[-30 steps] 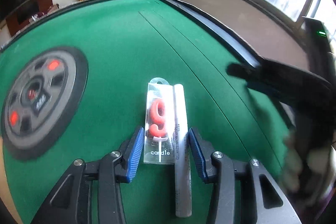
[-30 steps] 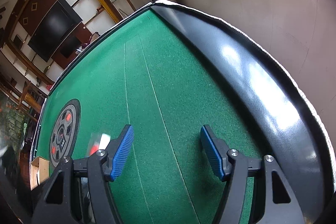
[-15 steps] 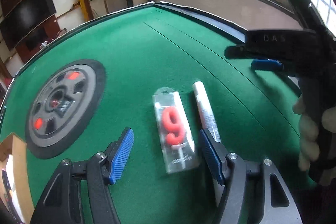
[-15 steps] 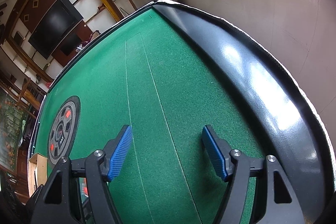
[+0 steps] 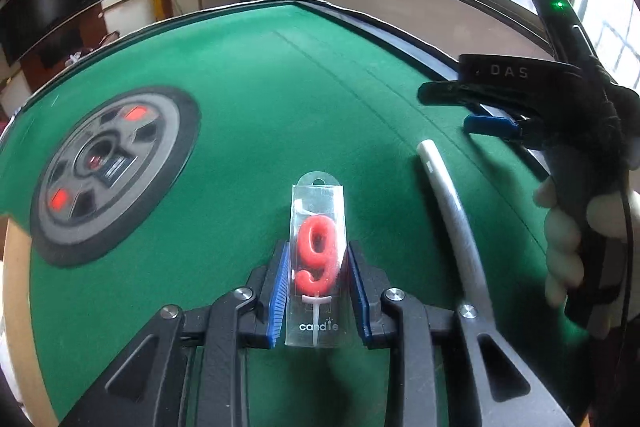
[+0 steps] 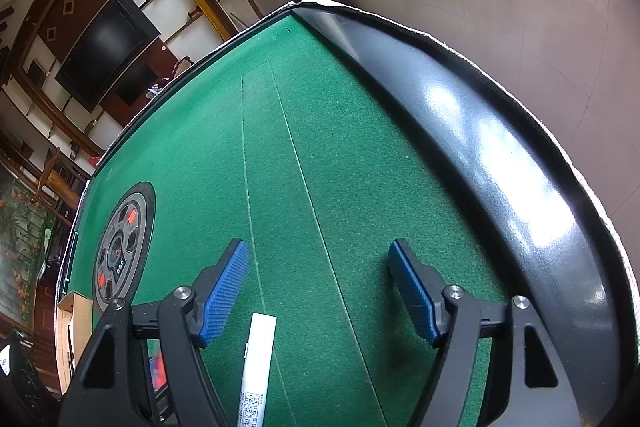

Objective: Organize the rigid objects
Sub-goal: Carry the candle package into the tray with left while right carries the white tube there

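1. Candle pack (image 5: 318, 259) on green table (image 5: 260, 131), clamped at mid-length between blue pads (image 5: 280, 287) of left gripper (image 5: 318, 287).
2. Likely light, stiff, slippery plastic; best held across the flat long edges.
3. White pen (image 5: 452, 211) just right of pack, untouched.
4. Right gripper (image 6: 320, 291) spread wide, empty, above the pen tip.
5. Half a second ago: left fingers apart, pack lying loose.
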`<action>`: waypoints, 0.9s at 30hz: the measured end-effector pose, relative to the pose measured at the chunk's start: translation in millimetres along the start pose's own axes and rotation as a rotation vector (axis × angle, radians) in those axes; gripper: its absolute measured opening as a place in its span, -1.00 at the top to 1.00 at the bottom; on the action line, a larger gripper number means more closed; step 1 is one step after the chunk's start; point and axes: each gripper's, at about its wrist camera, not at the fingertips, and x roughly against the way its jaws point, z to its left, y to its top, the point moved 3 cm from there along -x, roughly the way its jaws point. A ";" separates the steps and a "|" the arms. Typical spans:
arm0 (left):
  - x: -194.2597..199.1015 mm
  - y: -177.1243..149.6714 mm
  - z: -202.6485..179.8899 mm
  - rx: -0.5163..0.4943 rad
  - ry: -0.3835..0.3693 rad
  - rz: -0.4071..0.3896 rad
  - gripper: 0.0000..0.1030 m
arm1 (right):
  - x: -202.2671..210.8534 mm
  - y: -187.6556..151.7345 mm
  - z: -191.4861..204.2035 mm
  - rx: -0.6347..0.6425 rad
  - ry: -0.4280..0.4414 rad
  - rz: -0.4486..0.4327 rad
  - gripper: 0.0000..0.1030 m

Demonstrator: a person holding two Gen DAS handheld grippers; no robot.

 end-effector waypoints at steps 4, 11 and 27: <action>-0.3 -5.8 -2.4 0.000 0.000 -0.031 -0.06 | -0.9 -0.7 2.2 0.012 -0.007 -0.005 -0.42; 9.7 -17.1 -16.4 0.008 -0.050 -0.040 0.45 | -3.0 -3.0 6.6 0.061 -0.037 -0.020 -0.45; 115.9 -77.3 47.6 0.282 -0.118 -0.185 0.44 | 11.6 -8.0 -7.9 -0.003 0.056 -0.021 -0.47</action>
